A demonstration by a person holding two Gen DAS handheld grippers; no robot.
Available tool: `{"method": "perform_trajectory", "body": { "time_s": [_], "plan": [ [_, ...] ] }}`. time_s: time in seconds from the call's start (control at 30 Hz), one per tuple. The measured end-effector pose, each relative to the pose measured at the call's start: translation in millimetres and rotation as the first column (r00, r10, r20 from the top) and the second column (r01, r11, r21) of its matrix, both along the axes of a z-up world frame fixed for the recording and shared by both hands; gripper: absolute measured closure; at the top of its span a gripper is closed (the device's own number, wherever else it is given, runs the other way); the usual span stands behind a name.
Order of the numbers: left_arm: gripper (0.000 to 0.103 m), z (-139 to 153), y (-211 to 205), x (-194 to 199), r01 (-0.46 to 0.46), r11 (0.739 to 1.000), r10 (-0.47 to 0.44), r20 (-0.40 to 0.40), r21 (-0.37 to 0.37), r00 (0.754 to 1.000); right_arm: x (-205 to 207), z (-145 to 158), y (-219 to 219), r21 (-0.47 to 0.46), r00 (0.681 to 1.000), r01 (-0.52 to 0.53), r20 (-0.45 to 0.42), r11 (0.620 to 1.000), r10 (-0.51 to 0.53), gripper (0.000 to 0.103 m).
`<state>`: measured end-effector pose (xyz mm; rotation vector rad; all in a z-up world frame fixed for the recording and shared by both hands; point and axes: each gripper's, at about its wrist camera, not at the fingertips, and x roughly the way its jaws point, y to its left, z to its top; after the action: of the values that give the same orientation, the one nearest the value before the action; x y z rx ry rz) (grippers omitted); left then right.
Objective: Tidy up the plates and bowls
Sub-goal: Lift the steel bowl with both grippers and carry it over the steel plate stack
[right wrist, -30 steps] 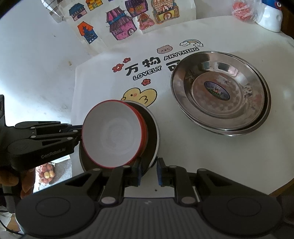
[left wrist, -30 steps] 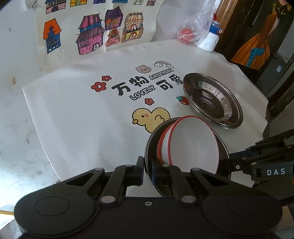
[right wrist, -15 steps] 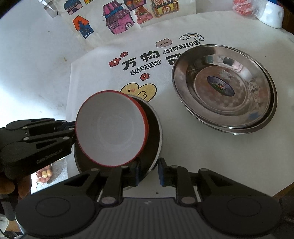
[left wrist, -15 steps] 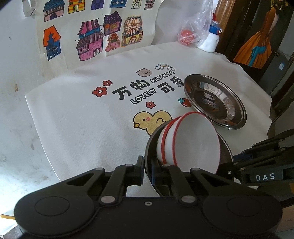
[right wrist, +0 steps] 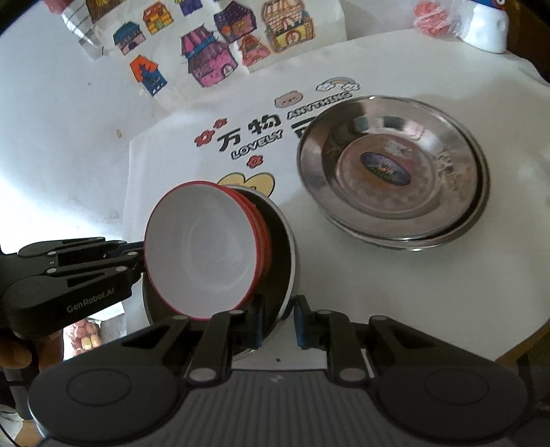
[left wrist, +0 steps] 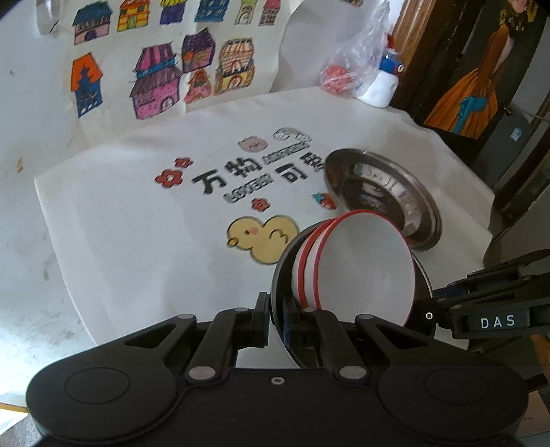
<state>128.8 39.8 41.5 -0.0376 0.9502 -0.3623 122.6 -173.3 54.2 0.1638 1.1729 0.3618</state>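
The left gripper (left wrist: 275,318) is closed on the rim of a steel bowl (right wrist: 287,247), which is tilted above the table (right wrist: 395,275) edge. Inside it lean stacked red-rimmed white bowls (right wrist: 202,251). The right gripper (right wrist: 278,321) clamps the steel bowl's opposite rim. Stacked steel plates (right wrist: 392,165) rest on the table, near the steel bowl, beyond it.

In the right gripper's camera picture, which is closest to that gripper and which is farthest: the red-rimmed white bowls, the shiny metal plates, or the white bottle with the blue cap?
1. The stacked red-rimmed white bowls, tilted in a dark-rimmed metal dish just ahead-left of the right gripper.
2. The shiny stainless steel plates, resting farther out on the right.
3. The white bottle with a blue cap, at the table's far right edge.
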Motion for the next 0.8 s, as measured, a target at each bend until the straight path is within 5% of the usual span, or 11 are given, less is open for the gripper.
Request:
{"method": "perform_trajectory", "body": {
  "time_s": [0.53,0.8],
  "plan": [
    [0.098,39.5,-62.2,43.4,0.065,0.998,-0.063,0.123,-0.019,0.990,19.1,34.1,-56.2,0.017,0.993,0.105,0.049,0.994,-0.106,0.083],
    [0.098,34.8,-98.5,87.7,0.082,0.996,-0.079,0.105,-0.030,0.991,56.6,33.2,-91.2,0.012,0.986,0.163,0.038,0.987,-0.164,0.083]
  ]
}}
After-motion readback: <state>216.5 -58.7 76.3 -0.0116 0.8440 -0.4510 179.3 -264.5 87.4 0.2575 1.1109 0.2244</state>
